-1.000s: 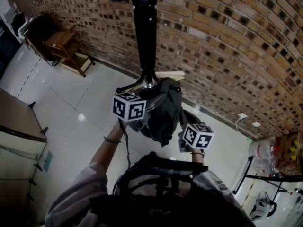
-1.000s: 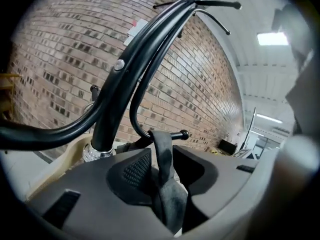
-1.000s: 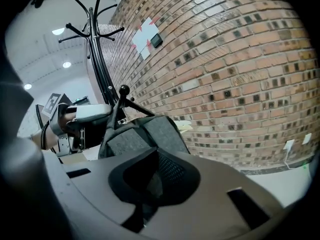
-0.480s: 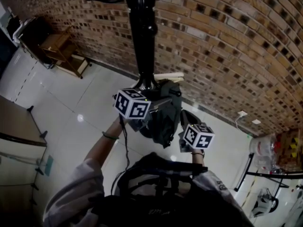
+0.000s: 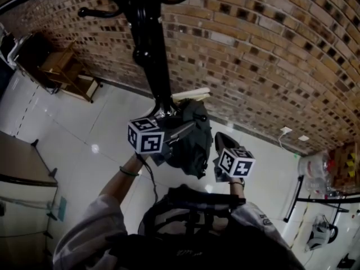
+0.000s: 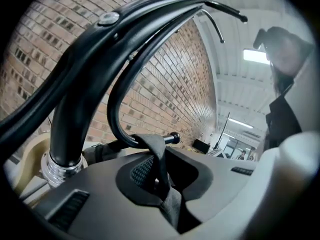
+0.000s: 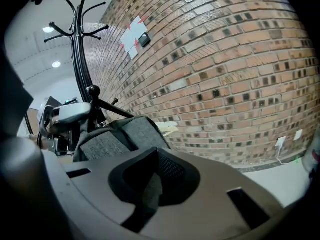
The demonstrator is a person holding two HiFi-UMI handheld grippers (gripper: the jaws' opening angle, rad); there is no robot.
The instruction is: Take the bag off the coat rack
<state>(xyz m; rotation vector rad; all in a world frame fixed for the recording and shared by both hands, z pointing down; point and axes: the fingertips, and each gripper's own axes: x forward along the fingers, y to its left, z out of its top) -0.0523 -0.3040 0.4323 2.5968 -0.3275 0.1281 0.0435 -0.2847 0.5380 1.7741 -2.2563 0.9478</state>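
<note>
A dark grey bag (image 5: 192,139) hangs against the black coat rack (image 5: 151,55). Its strap (image 6: 156,151) loops over a curved black hook (image 6: 116,109). My left gripper (image 6: 162,179) is at that loop. Its jaws are closing, and the strap is pinched between them. In the head view the left gripper (image 5: 171,135) sits at the bag's top beside the pole. My right gripper (image 5: 220,153) is at the bag's right side. In the right gripper view the right gripper (image 7: 149,186) is shut on a grey strip of the bag (image 7: 122,134).
A brick wall (image 5: 264,55) runs behind the rack, with a pale plank (image 5: 191,94) at its foot. A wooden shelf unit (image 5: 70,66) stands at the far left and a table edge (image 5: 22,170) near left. Clutter (image 5: 332,176) fills the right. The floor is white tile.
The head view has tilted, so more of the rack's upper hooks show. The left gripper's cube has dropped slightly leftwards beside the pole. The right gripper stays put.
</note>
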